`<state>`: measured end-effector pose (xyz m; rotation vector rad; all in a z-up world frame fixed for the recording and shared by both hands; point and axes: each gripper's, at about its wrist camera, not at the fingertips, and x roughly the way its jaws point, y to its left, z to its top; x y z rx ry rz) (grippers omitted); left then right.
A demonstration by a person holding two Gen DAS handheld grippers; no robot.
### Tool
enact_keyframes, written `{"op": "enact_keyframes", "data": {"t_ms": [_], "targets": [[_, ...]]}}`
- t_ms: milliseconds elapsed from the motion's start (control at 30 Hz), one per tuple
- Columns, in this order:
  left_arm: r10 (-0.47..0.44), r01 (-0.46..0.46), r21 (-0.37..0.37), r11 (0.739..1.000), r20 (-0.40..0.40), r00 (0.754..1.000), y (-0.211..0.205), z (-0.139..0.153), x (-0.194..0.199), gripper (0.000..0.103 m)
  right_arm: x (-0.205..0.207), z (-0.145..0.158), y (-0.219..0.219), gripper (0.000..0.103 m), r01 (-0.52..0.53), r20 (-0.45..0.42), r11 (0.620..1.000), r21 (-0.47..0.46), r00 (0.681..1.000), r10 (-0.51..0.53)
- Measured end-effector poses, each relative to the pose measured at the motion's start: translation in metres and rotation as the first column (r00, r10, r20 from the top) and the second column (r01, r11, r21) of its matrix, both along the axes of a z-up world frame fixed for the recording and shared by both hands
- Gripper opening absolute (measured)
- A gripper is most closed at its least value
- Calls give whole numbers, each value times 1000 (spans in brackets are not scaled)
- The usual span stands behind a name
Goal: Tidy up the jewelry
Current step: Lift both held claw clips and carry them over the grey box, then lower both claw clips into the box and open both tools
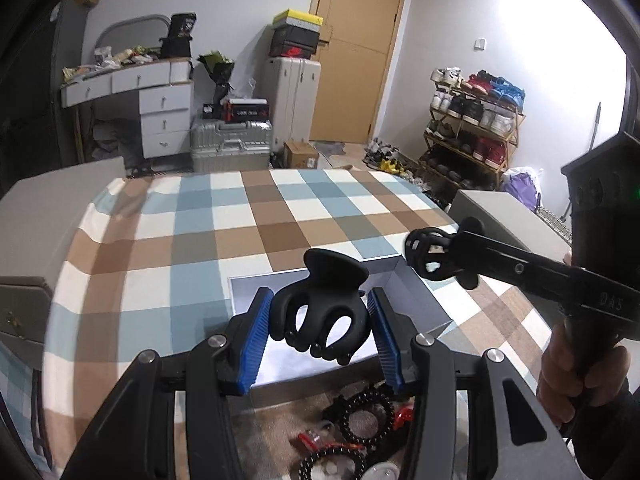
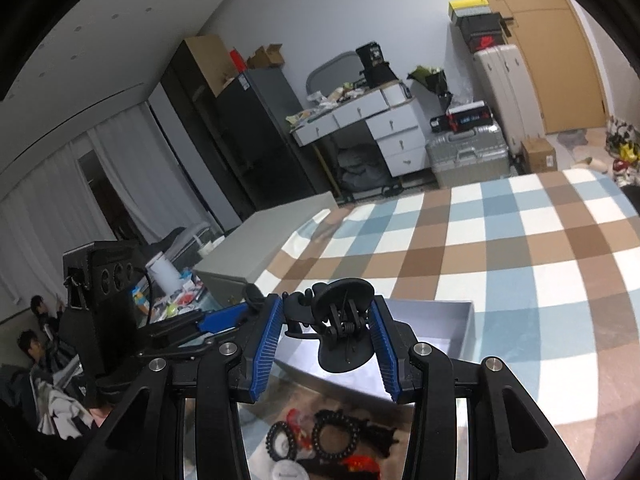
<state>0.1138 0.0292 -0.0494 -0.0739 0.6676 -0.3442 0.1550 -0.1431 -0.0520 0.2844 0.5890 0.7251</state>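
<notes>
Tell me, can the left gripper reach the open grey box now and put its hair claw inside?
Probably yes. The left gripper, shut on a black hair claw, hangs right before the open grey box; nothing covers the box, and the right gripper stands off to one side.

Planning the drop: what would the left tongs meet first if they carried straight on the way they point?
Probably the open grey box just ahead and below the left tongs, which grip a black claw clip; past it lies checked cloth. Depth is uncertain.
</notes>
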Motion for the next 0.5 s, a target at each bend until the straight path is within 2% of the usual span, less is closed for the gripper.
{"op": "enact_keyframes", "data": {"t_ms": [267, 500], "targets": [[-35, 35, 0, 999, -58, 998, -6, -12, 18, 43, 27, -27, 8, 43, 9, -99, 999, -37, 995, -12], [-43, 45, 11, 999, -98, 994, -10, -20, 28, 43, 38, -38, 8, 43, 16, -136, 999, -50, 990, -23]]}}
